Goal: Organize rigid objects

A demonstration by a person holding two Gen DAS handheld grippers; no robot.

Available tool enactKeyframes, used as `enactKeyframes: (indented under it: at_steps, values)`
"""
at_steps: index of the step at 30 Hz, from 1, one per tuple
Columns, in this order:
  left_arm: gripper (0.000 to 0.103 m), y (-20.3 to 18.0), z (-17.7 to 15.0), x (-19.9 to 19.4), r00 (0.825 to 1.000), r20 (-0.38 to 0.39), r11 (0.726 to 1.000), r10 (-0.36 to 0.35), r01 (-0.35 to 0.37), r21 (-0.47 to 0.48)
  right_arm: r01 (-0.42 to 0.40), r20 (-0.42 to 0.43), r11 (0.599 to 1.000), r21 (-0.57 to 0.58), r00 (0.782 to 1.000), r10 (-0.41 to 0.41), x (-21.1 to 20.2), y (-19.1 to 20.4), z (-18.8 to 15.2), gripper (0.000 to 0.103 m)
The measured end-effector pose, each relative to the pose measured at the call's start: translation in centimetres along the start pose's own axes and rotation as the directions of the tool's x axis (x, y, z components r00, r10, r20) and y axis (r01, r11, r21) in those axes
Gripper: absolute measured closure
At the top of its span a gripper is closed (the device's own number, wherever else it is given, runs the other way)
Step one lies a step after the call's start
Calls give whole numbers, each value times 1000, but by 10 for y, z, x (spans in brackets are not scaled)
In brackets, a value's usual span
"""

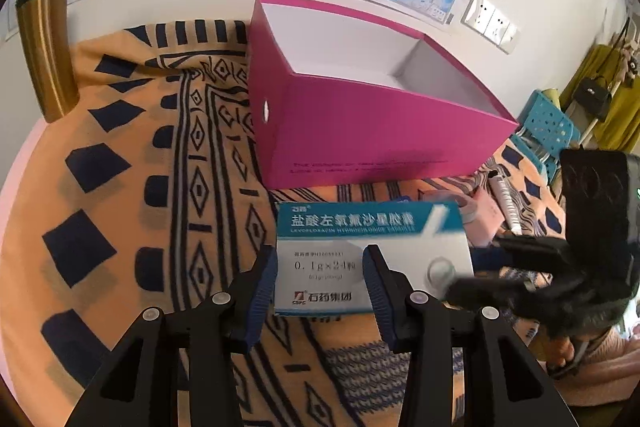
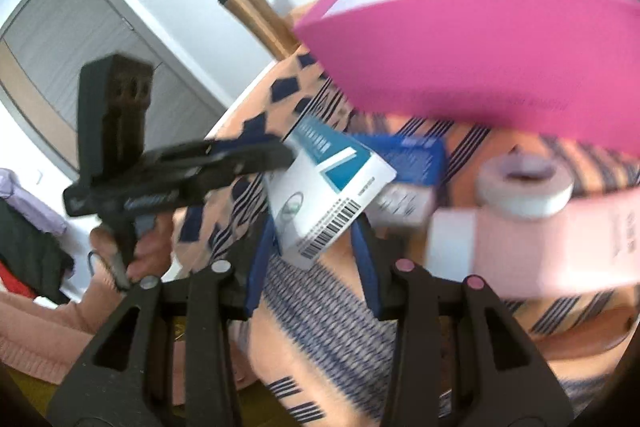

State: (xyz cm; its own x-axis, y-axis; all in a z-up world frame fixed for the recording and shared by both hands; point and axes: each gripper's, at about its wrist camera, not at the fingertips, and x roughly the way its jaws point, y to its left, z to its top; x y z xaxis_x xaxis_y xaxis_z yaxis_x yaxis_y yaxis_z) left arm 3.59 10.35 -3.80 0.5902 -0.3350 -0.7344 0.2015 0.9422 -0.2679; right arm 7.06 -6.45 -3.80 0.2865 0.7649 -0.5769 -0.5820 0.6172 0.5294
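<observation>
A white and teal medicine box (image 1: 360, 227) hangs just above the patterned cloth, in front of the open magenta box (image 1: 380, 131). My right gripper (image 2: 316, 231) is shut on its barcode end (image 2: 324, 227), one pad on each side. In the left wrist view the right gripper (image 1: 472, 267) comes in blurred from the right to the box's right end. My left gripper (image 1: 320, 255) stands part open over the box. Its left pad meets the box's left edge and its right finger crosses the printed face. In the right wrist view the left gripper (image 2: 286, 151) touches the box's far corner.
A gold tumbler (image 1: 44, 55) stands at the table's back left. A blue box (image 2: 412, 155), a white tape roll (image 2: 524, 187) and a pale pink box (image 2: 540, 247) lie right of the medicine box. A hand (image 2: 148, 251) holds the left gripper. The orange cloth (image 1: 132, 187) lies bare on the left.
</observation>
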Motion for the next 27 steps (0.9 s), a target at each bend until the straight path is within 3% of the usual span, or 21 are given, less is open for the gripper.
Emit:
enactKeyframes:
  at_steps: [11, 21, 27]
  values:
    - [59, -4, -4, 2, 1000, -9, 1000, -9, 9, 1, 155, 36, 988, 4, 987, -155, -8, -17, 15, 59]
    - [59, -9, -7, 3, 999, -17, 1000, -30, 30, -9, 154, 17, 988, -28, 988, -154, -4, -15, 13, 59]
    - [59, -16, -5, -9, 1000, 15, 1000, -23, 23, -10, 154, 23, 987, -42, 988, -153, -7, -12, 18, 59]
